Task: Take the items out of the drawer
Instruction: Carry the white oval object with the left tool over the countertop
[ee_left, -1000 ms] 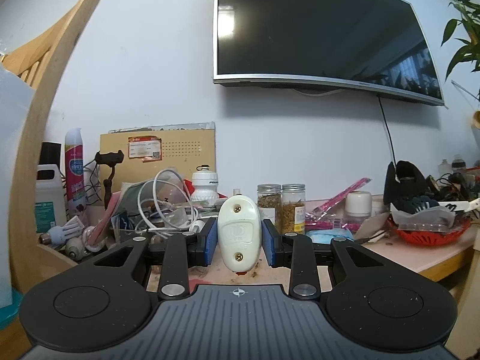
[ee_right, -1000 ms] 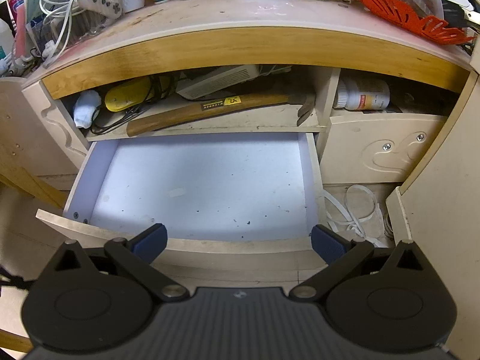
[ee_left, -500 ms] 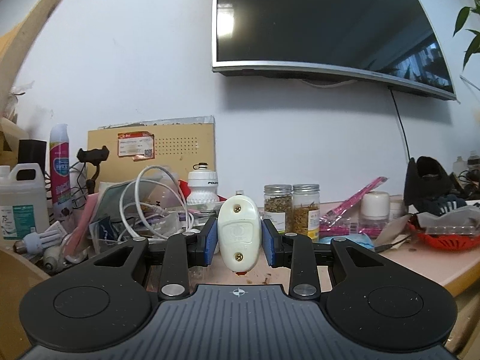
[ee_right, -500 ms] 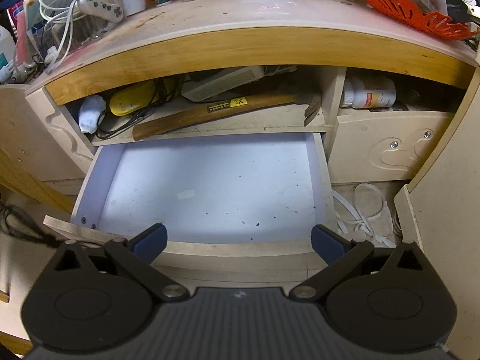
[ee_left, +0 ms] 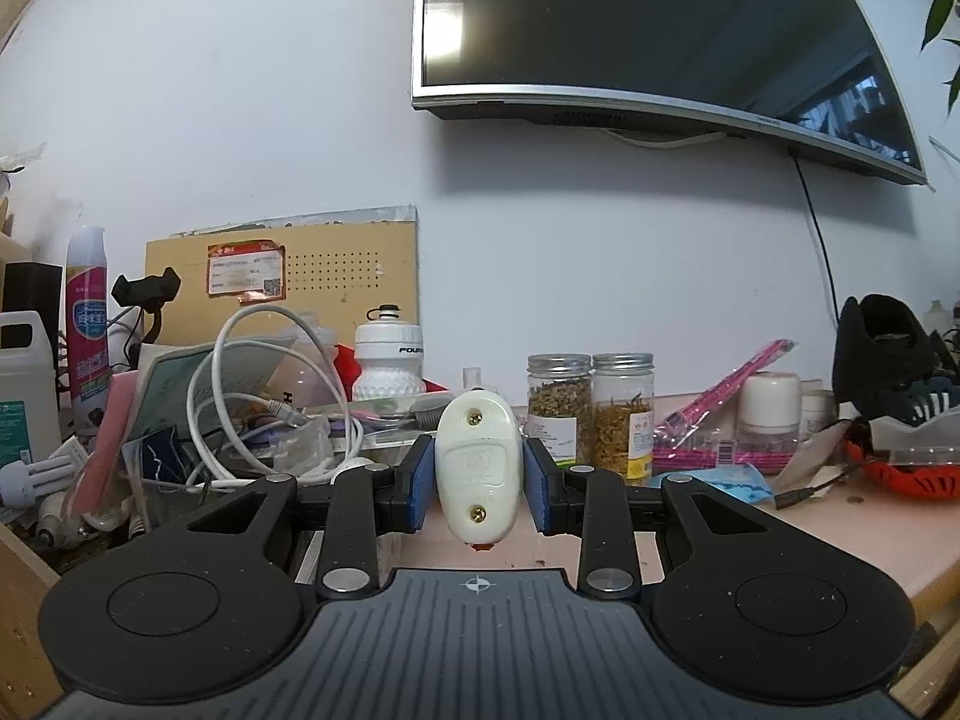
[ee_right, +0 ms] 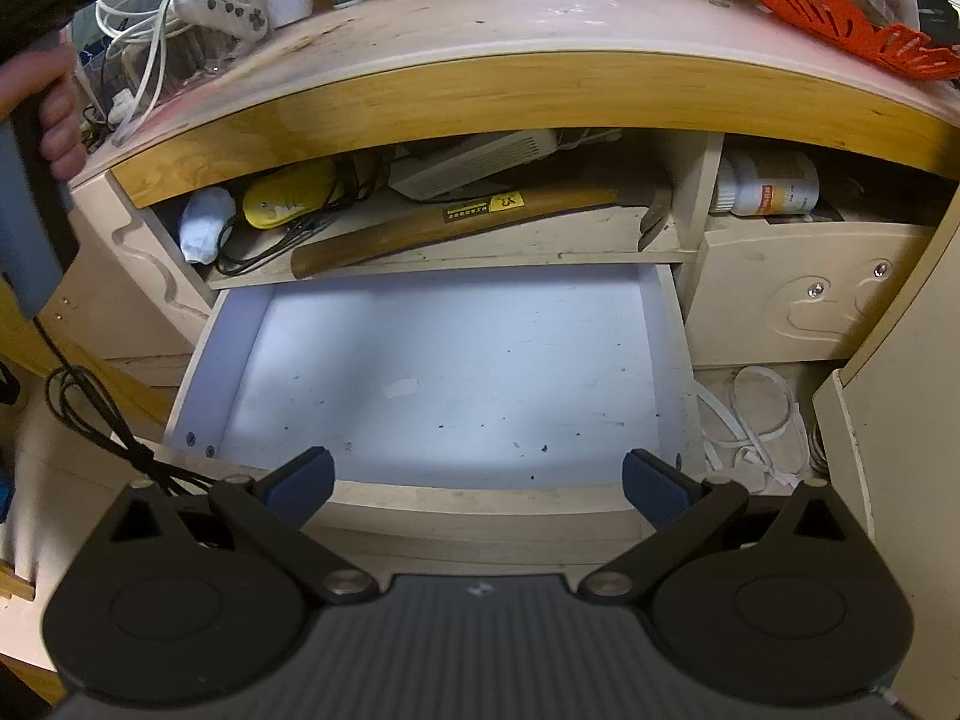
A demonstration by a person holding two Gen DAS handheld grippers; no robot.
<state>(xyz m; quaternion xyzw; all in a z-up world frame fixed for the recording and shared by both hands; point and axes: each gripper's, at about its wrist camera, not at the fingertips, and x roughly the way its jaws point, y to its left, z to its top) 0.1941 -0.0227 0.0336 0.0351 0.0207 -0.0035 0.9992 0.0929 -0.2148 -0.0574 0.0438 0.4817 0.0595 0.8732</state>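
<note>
A white oval plastic plug point(ee_left: 476, 474) with two brass screws stands upright between the blue pads of my left gripper point(ee_left: 477, 483), which is shut on it and held level just above the pinkish desktop point(ee_left: 840, 534). In the right wrist view the pulled-out drawer point(ee_right: 456, 384) shows a bare white bottom with only specks and a scrap of tape. My right gripper point(ee_right: 477, 483) hangs open over the drawer's front edge with nothing between its fingers. A hand point(ee_right: 57, 114) at the far left holds the other gripper's handle.
The desktop is crowded: white cables point(ee_left: 264, 396), a white bottle point(ee_left: 389, 360), two spice jars point(ee_left: 591, 414), a spray can point(ee_left: 87, 318), an orange basket point(ee_right: 840, 24). The shelf above the drawer holds a hammer point(ee_right: 456, 222), a yellow object point(ee_right: 288, 195) and a white box. A wall screen point(ee_left: 654, 36) hangs above.
The left gripper has carried the plug sideways along the desk; the wooden chair back has left its view. A hand has come into the right wrist view. The right gripper is still.
</note>
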